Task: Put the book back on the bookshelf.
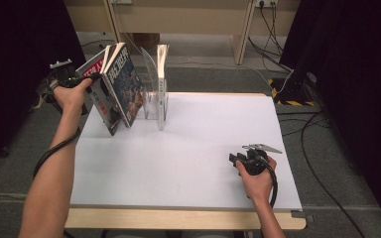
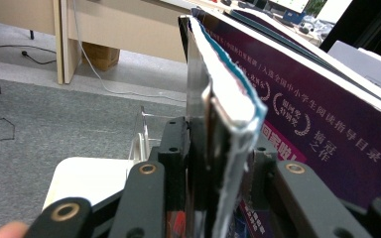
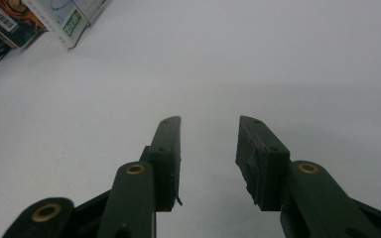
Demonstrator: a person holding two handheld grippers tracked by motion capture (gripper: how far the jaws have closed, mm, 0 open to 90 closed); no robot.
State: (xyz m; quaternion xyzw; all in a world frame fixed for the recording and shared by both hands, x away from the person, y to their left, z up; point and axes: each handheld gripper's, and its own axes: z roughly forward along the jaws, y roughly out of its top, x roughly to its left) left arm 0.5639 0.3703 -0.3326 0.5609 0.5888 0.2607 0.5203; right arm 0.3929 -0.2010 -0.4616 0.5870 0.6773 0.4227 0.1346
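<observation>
Two books lean to the left at the table's back left: a red-and-white book (image 1: 98, 94) and a blue-covered book (image 1: 125, 87) against it. My left gripper (image 1: 93, 77) is shut on the upper edge of the red-and-white book. In the left gripper view, my left gripper (image 2: 218, 141) pinches that thin book (image 2: 228, 99), with a purple cover (image 2: 322, 119) close on the right. A third book (image 1: 162, 69) stands upright in a clear stand (image 1: 151, 101). My right gripper (image 1: 234, 159) rests low over the white table (image 1: 188, 158) at the front right, and it (image 3: 209, 126) is open with nothing between its jaws.
The clear stand's edge (image 2: 141, 134) shows beyond the left jaws. Book corners (image 3: 15, 22) sit at the far left of the right gripper view. Grey carpet (image 1: 327, 163) with cables surrounds the table, and wooden desk legs (image 1: 240, 34) stand behind.
</observation>
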